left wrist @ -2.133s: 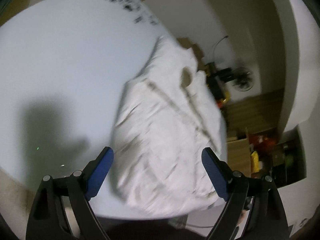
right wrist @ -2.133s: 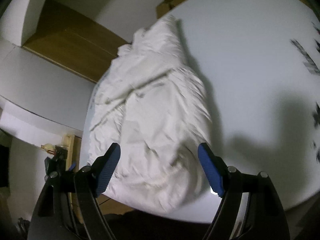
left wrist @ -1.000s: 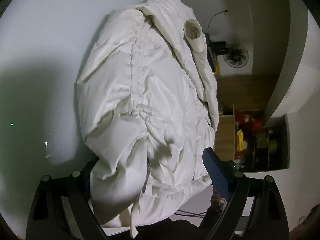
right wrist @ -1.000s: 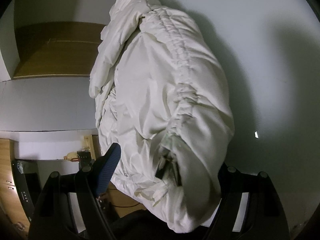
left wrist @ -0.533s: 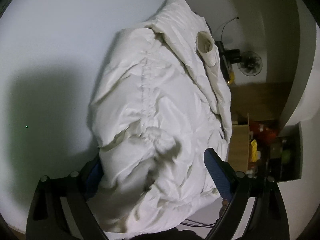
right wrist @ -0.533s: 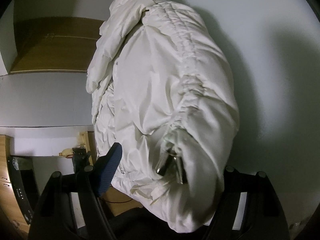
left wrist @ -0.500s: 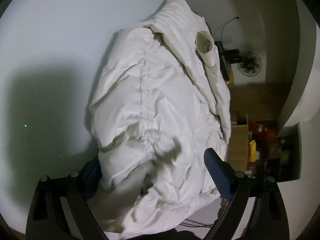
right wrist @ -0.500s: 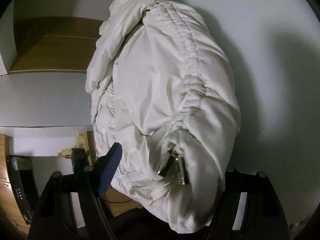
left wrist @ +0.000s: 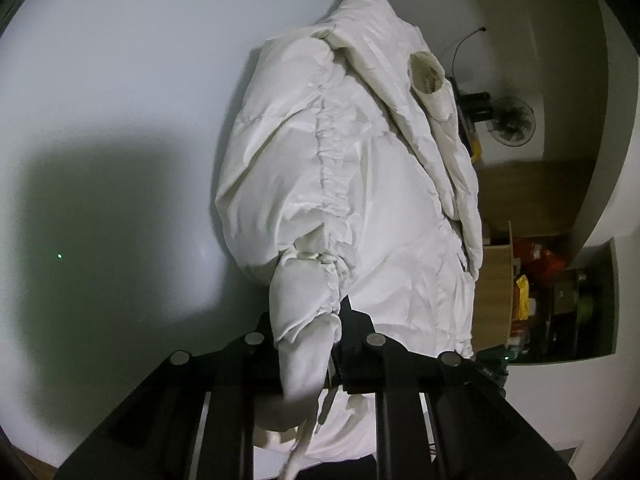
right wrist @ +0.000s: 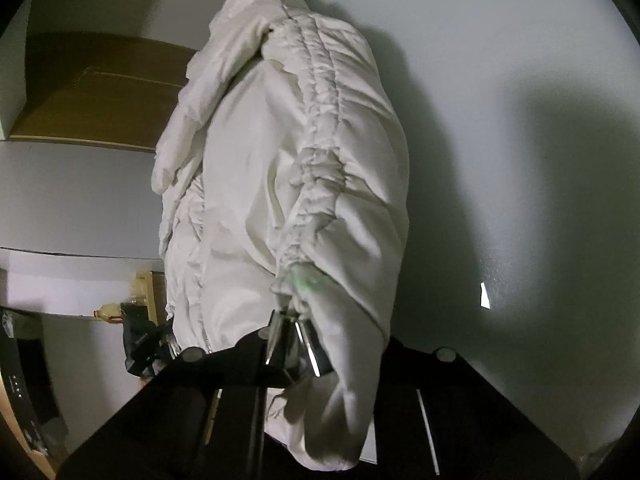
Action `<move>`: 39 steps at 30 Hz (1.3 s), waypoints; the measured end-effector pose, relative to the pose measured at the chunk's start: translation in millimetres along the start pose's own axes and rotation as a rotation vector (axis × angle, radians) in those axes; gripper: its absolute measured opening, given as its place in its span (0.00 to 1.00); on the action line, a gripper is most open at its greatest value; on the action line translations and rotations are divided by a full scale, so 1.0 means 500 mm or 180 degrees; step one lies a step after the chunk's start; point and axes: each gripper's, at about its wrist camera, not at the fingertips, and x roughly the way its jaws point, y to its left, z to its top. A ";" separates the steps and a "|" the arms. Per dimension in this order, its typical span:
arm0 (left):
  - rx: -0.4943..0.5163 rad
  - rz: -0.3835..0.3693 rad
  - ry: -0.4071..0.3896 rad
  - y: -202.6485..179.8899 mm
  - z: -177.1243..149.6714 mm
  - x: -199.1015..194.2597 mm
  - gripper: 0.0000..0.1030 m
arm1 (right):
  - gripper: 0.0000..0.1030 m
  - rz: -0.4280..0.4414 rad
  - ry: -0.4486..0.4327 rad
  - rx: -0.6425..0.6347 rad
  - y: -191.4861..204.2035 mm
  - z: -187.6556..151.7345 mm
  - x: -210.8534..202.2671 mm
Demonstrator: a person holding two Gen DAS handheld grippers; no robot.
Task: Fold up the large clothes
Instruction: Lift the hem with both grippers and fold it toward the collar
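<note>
The white table (left wrist: pixel 104 80) carries a white puffer jacket (left wrist: pixel 360 184) along its right edge, reaching the near edge. The left gripper (left wrist: pixel 316 336) and right gripper (right wrist: pixel 298 344) are closing, each pinching the jacket's hem. The wooden shelf unit (left wrist: pixel 500 292) holds colourful packages (left wrist: pixel 522 296).

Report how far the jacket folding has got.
Done: the white jacket lies on the table, roughly doubled lengthwise, a sleeve draped on top. In hand: the jaws of the left gripper and right gripper are closing on the bunched near hem. Left: no crosswise fold shows yet; the hem end has yet to go over toward the far end.
</note>
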 end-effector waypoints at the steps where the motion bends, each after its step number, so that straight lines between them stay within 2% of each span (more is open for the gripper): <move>1: 0.0013 -0.0007 -0.0012 -0.003 -0.004 -0.006 0.13 | 0.08 0.0016 -0.0008 -0.0014 0.002 -0.002 -0.006; 10: 0.0039 -0.0042 0.0008 0.001 -0.060 -0.049 0.13 | 0.09 0.0129 -0.0006 -0.0171 0.019 -0.058 -0.077; 15: -0.0077 -0.0117 -0.0005 0.018 -0.075 -0.057 0.13 | 0.16 0.0122 0.0029 -0.0134 -0.004 -0.081 -0.087; 17: -0.0082 -0.0134 -0.0011 0.018 -0.078 -0.060 0.13 | 0.18 0.0112 -0.0038 -0.0102 -0.009 -0.087 -0.097; 20: 0.0006 -0.0100 -0.0041 0.008 -0.083 -0.068 0.13 | 0.19 0.0062 -0.0157 -0.0147 -0.009 -0.090 -0.124; 24: 0.0275 0.0028 -0.0169 -0.024 -0.092 -0.086 0.13 | 0.19 -0.0182 -0.0229 -0.0339 0.010 -0.094 -0.131; 29: 0.0448 0.0081 -0.0237 -0.050 -0.112 -0.112 0.12 | 0.17 -0.0093 -0.0206 -0.0392 0.033 -0.094 -0.146; 32: 0.0564 0.0051 -0.0232 -0.073 -0.131 -0.132 0.11 | 0.15 0.0165 -0.0110 -0.0461 0.061 -0.105 -0.162; 34: 0.0620 -0.0008 -0.0206 -0.084 -0.140 -0.146 0.11 | 0.14 0.0220 -0.0079 -0.0543 0.084 -0.115 -0.169; 36: 0.0636 -0.0024 -0.0193 -0.089 -0.143 -0.153 0.11 | 0.13 0.0161 -0.0048 -0.0624 0.094 -0.121 -0.175; 39: 0.0561 0.0048 -0.0148 -0.070 -0.135 -0.143 0.11 | 0.12 -0.0072 0.0010 -0.0587 0.071 -0.115 -0.161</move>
